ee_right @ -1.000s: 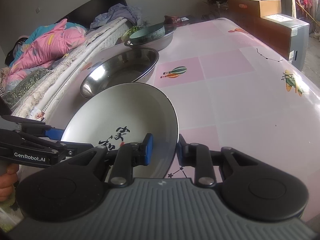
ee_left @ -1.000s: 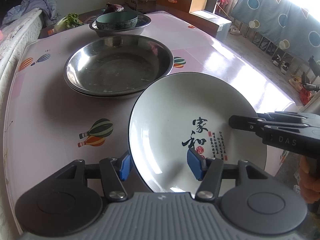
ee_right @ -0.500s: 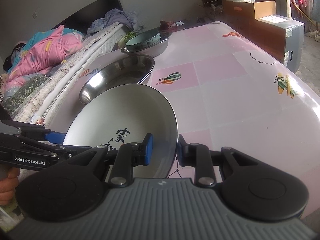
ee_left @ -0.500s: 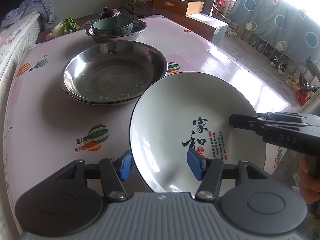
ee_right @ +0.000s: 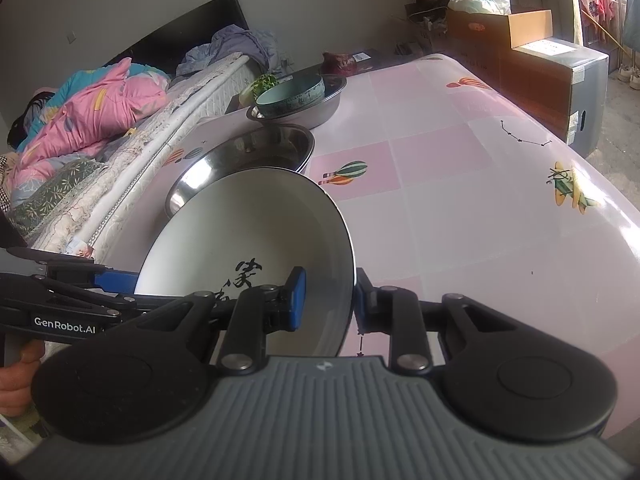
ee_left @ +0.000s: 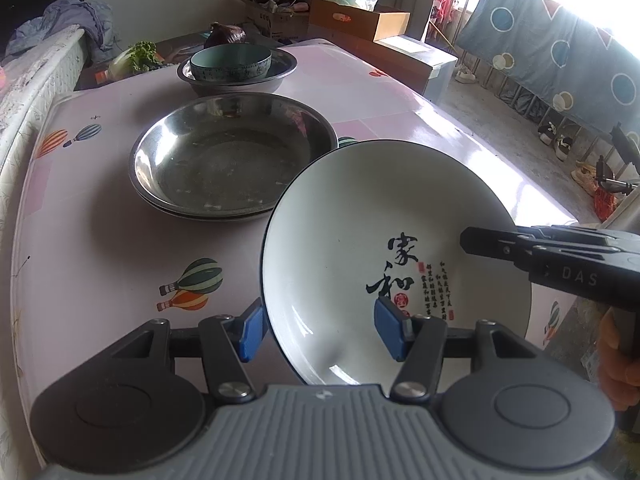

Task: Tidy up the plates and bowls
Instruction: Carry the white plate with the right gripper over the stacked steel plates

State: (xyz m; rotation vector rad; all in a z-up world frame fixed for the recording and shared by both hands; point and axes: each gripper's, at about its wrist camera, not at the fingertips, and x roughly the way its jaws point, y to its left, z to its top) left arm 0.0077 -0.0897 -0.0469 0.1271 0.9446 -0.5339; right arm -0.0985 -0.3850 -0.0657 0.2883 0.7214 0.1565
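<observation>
Two grippers share one white ceramic plate with a dark rim and black calligraphy (ee_left: 360,240), held tilted above the pink balloon-patterned table (ee_left: 100,240), just short of the wide stainless steel basin (ee_left: 232,156). To set it down well, I'd level it first, lower both sides together, and let go only once it sits flat. The right gripper (ee_right: 330,300) is clamped narrowly on the plate's right rim. The left gripper (ee_left: 320,330) stands about half open across the near-left rim; whether its blue pads (ee_left: 390,330) actually press the plate, I cannot tell.
</observation>
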